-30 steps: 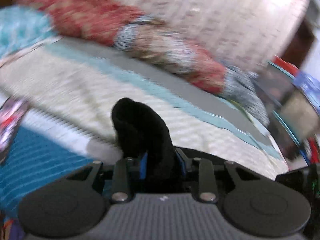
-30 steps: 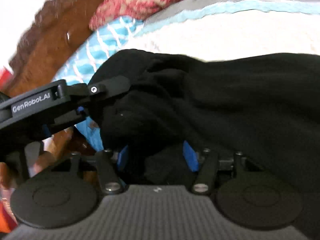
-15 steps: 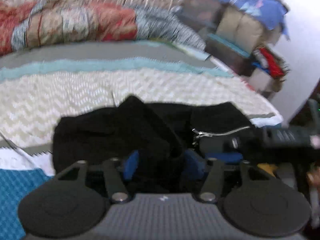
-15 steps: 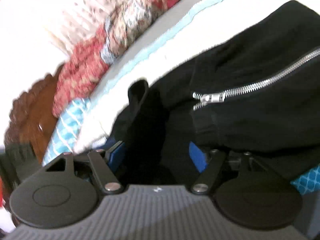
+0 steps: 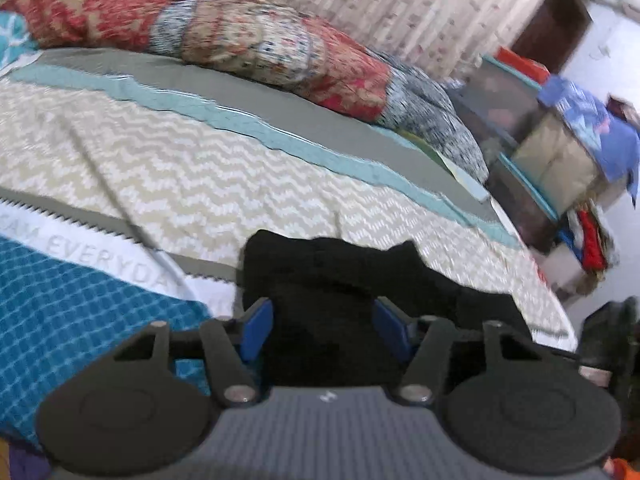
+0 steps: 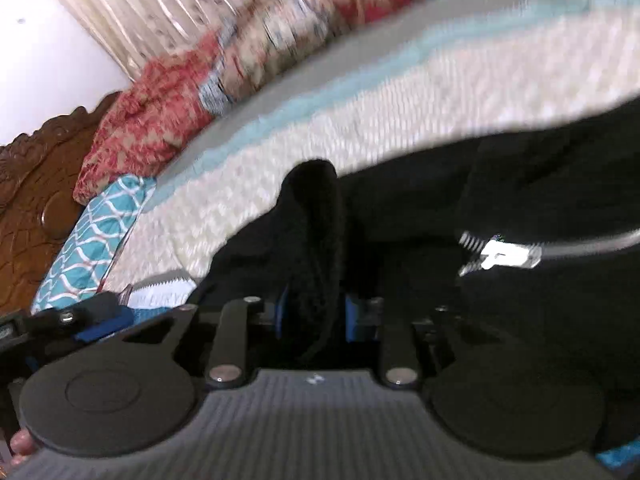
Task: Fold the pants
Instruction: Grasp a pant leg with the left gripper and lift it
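Black pants (image 5: 340, 280) lie bunched at the near edge of the bed. My left gripper (image 5: 323, 326) hangs over them, its blue pads (image 5: 256, 328) standing apart with black cloth between them; the jaws are closing. In the right wrist view the pants (image 6: 520, 184) fill the right side, with a silver zipper pull (image 6: 504, 256) showing. An upright fold of this cloth sits pinched in my right gripper (image 6: 316, 316), whose jaws are closing tight on it. The left gripper's fingertip (image 6: 92, 316) shows at the lower left there.
The bed cover (image 5: 180, 168) has cream chevrons, a teal band and a blue checked part. A red patterned quilt roll (image 5: 260, 36) lies along the far side. Stacked boxes and clothes (image 5: 560, 152) stand off the bed's right end. A carved wooden headboard (image 6: 28, 184) and teal pillow (image 6: 92, 232) are left.
The left jaws, pinched on a cloth fold a second ago, have spread apart and the pants lie on the bed. The right jaws have narrowed onto an upright fold.
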Tool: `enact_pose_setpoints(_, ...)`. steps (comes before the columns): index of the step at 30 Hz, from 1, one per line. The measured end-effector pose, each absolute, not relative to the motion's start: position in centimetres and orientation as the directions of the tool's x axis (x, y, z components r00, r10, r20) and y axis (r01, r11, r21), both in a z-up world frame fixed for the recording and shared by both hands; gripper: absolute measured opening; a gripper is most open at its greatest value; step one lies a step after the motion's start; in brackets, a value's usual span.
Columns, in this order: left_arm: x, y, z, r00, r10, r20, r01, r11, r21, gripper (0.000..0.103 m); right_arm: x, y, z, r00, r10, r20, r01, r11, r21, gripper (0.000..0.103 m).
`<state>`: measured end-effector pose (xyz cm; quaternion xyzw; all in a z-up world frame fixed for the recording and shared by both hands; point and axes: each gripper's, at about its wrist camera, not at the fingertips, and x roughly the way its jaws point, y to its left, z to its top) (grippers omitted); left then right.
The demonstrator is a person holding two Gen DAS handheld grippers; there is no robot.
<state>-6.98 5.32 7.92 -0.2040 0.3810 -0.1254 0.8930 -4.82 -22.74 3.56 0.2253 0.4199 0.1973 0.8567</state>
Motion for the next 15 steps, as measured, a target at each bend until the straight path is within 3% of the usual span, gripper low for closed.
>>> enact_pose_setpoints(2, -5.4, 3.6, 7.0, 0.645, -0.388, -0.659, 0.098, 0.896, -0.433, 0.056, -5.8, -23.2, 3.6, 0.597, 0.455, -0.661, -0.137, 0.869, 0.475, 0.032)
enact_pose_setpoints(3, -5.1, 2.6, 6.3, 0.623, -0.385, -0.681, 0.113, 0.906, -0.408, 0.056, -5.9, -23.4, 3.0, 0.589, 0.435, -0.681, -0.118, 0.88, 0.46, 0.038)
enact_pose_setpoints(5, -4.0, 0.5, 4.6, 0.57, -0.333, -0.751, 0.129, 0.939, -0.319, 0.054, -5.8, -24.5, 1.8, 0.564, 0.438, -0.7, -0.07, 0.87, 0.488, 0.043)
enact_pose_setpoints(8, -3.0, -0.9, 2.4, 0.497, -0.249, -0.831, 0.117, 0.968, -0.22, 0.056, -6.3, -27.9, 3.5, 0.634, 0.486, -0.601, -0.063, 0.808, 0.586, 0.047)
enact_pose_setpoints(10, -3.3, -0.4, 3.3, 0.501, -0.271, -0.822, 0.109, 0.962, -0.25, 0.054, -7.7, -30.4, 5.7, 0.748, 0.39, -0.537, -0.065, 0.849, 0.525, 0.067)
enact_pose_setpoints(12, -3.6, 0.4, 5.2, 0.524, -0.304, -0.795, 0.091, 0.949, -0.303, 0.054, -9.1, -33.8, 6.8, 0.84, 0.246, -0.483, 0.006, 0.887, 0.461, 0.08)
enact_pose_setpoints(15, -3.3, 0.3, 8.5, 0.583, -0.324, -0.745, 0.092, 0.937, -0.336, 0.059, -10.0, -38.9, 5.7, 0.878, 0.058, -0.476, 0.167, 0.893, 0.418, 0.086)
